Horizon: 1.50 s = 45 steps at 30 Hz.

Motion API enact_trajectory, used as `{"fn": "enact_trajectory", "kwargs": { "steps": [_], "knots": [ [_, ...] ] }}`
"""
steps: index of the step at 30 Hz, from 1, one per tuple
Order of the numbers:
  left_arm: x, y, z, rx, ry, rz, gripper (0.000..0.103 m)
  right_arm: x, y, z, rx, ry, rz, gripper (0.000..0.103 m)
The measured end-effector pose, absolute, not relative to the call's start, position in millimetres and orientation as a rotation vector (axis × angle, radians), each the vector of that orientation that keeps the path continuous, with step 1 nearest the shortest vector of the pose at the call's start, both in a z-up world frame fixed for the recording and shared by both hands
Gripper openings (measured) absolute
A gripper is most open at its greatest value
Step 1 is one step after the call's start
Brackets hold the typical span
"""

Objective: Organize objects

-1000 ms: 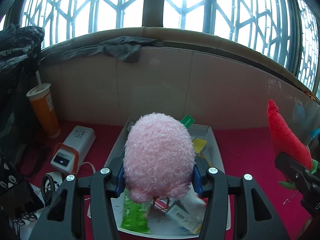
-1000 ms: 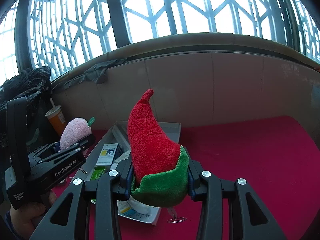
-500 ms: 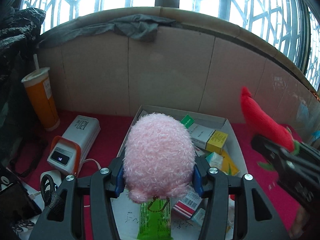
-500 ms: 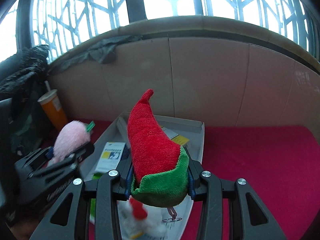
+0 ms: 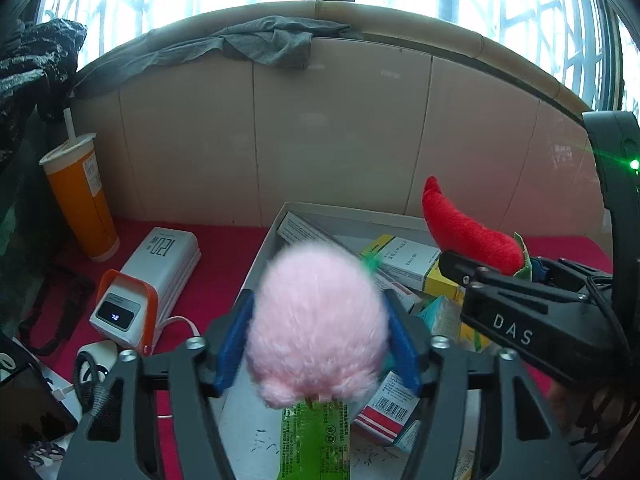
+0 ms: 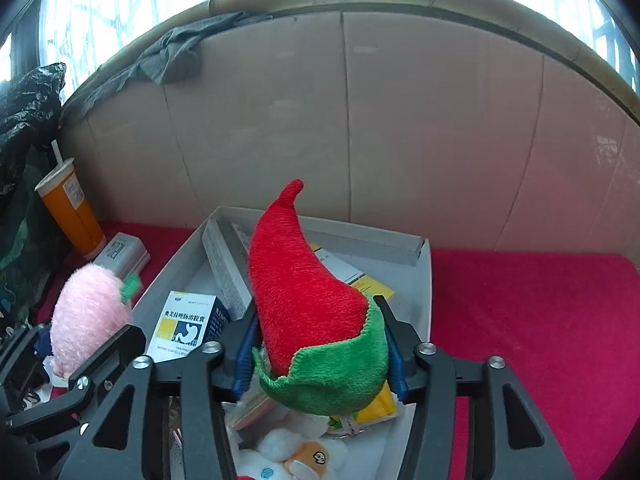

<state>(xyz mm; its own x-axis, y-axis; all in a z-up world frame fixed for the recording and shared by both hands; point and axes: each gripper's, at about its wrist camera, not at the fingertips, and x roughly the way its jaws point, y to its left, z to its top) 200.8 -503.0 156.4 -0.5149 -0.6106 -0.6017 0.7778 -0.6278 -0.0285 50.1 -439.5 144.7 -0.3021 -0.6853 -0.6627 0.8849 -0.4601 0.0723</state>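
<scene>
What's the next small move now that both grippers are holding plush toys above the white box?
Probably lower the left gripper a little and open it. It is clamped on the pink plush, which hangs above the white box with packets lying directly under it. The right gripper holds the red chili plush close alongside, so releasing one at a time likely avoids the two tools bumping.

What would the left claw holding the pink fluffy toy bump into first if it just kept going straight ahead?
Probably the medicine boxes piled in the white tray ahead of the left gripper; if it passes above them, the beige wall panel behind. Depth is hard to judge.
</scene>
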Motion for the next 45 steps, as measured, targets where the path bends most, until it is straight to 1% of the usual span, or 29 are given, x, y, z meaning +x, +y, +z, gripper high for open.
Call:
{"fn": "enact_trajectory", "kwargs": {
  "steps": [2,7,9,15,17,19,20,23,28,30,34,45],
  "knots": [
    [200.2,-500.6,157.1,0.707,0.354,-2.149,0.073,48.5,-437.4,144.6,0.786,0.367,-1.923,0.062],
    [206.0,-496.3,163.2,0.665,0.364,-2.149,0.092,43.6,-423.2,153.3,0.784,0.311,-1.934,0.073],
    [208.2,-492.8,167.4,0.651,0.362,-2.151,0.095,45.0,-417.6,159.0,0.778,0.293,-1.933,0.075],
    [219.5,-474.6,185.5,0.585,0.355,-2.141,0.096,55.6,-385.5,180.4,0.737,0.227,-1.935,0.081],
    [227.1,-466.9,190.8,0.566,0.355,-2.127,0.097,64.2,-362.4,189.5,0.706,0.183,-1.955,0.085],
    [240.7,-456.0,196.8,0.516,0.372,-2.101,0.097,76.8,-336.8,197.6,0.643,0.140,-1.974,0.093],
    [245.1,-451.9,199.3,0.499,0.379,-2.095,0.097,85.0,-326.4,201.5,0.601,0.136,-1.998,0.094],
    [250.2,-442.2,207.3,0.496,0.377,-2.094,0.097,100.0,-312.0,212.5,0.525,0.150,-2.047,0.094],
    [255.4,-429.0,215.5,0.500,0.349,-2.067,0.097,104.2,-298.0,227.4,0.518,0.123,-2.044,0.094],
    [256.3,-425.4,215.5,0.514,0.351,-2.065,0.097,105.4,-291.8,229.8,0.512,0.117,-2.044,0.095],
    [256.4,-418.8,214.7,0.540,0.334,-2.047,0.097,110.3,-284.8,232.5,0.498,0.113,-2.040,0.102],
    [258.1,-393.1,226.9,0.530,0.260,-2.052,0.097,119.1,-258.6,236.8,0.472,0.097,-2.060,0.103]
  ]
}}
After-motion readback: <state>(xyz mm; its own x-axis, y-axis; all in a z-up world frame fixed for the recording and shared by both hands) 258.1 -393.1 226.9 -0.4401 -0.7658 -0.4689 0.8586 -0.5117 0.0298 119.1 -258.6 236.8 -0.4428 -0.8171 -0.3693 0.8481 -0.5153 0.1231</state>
